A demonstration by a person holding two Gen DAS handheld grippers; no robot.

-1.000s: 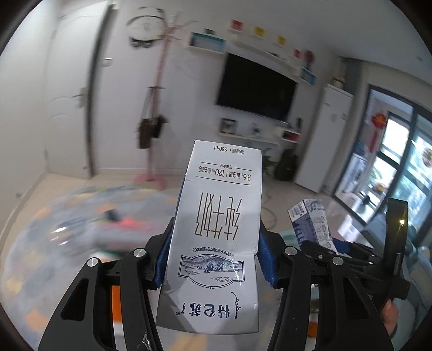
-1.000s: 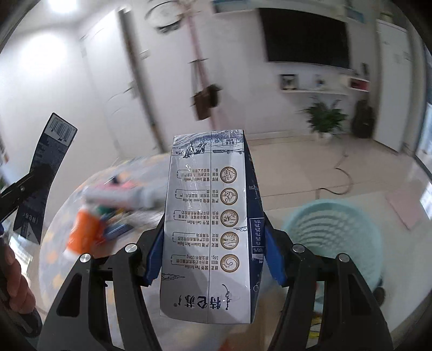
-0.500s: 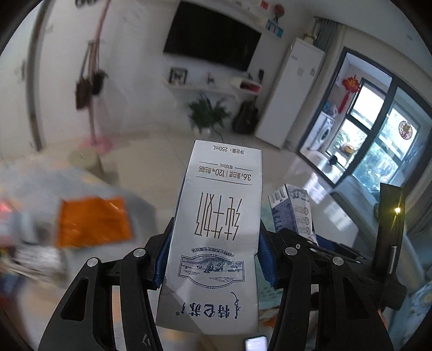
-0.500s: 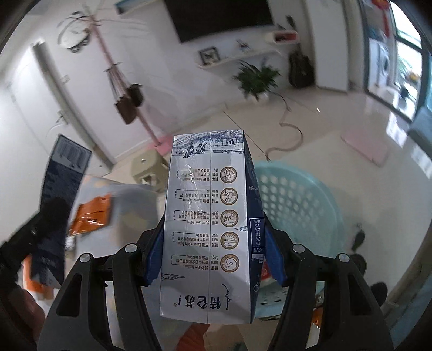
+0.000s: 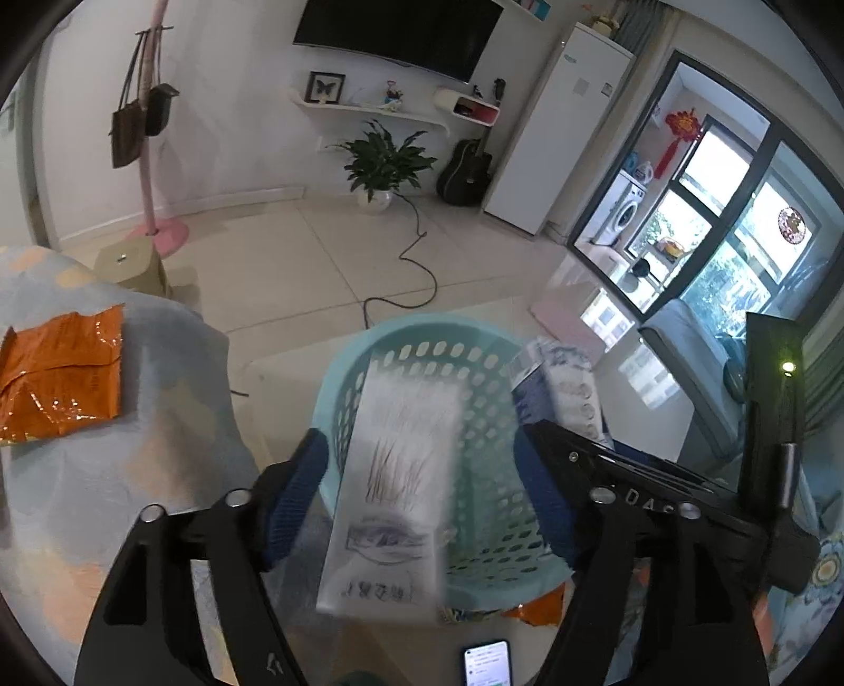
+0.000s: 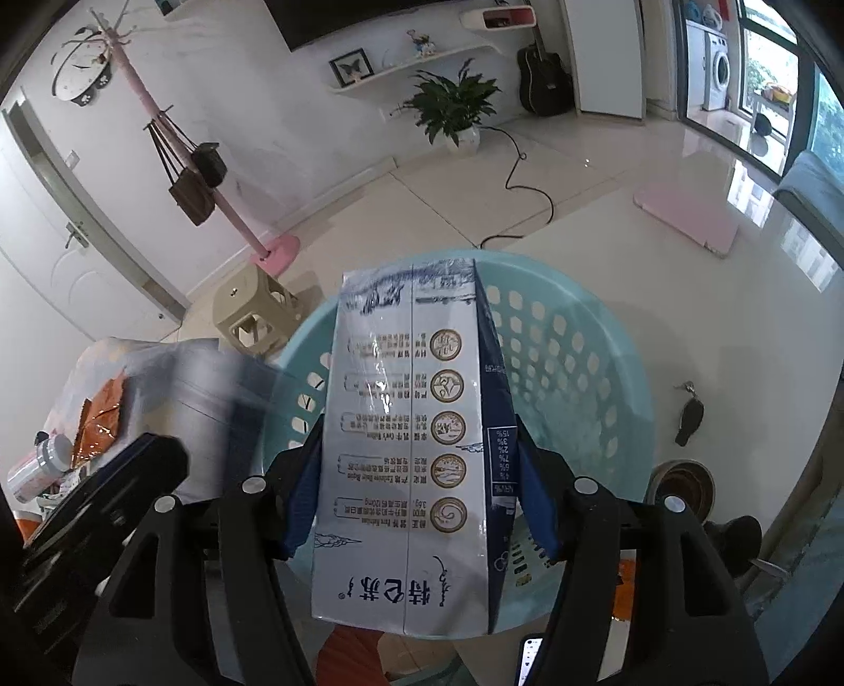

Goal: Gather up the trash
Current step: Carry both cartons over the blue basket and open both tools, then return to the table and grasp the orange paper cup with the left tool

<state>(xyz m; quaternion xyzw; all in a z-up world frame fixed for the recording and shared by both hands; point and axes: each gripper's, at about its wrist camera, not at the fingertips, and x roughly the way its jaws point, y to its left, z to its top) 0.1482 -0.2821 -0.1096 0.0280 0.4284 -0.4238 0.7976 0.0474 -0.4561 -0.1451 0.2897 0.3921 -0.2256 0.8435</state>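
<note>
Left hand-held gripper (image 5: 422,475) just opened; blurred carton (image 5: 395,501) loose between its jaws.

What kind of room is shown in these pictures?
Most likely a home living room: a black wall-mounted television above a white shelf, a black acoustic guitar leaning by the wall, and a green potted plant on the tiled floor.

The carton (image 5: 393,475) in the left wrist view is smeared by motion blur — its print can't be read. Much of the basket (image 5: 475,369) is covered by it. A phone (image 5: 488,662) is cut off by the bottom edge. In the right wrist view, the other carton (image 6: 211,401) is blurred too — the basket's floor is blocked from sight.
</note>
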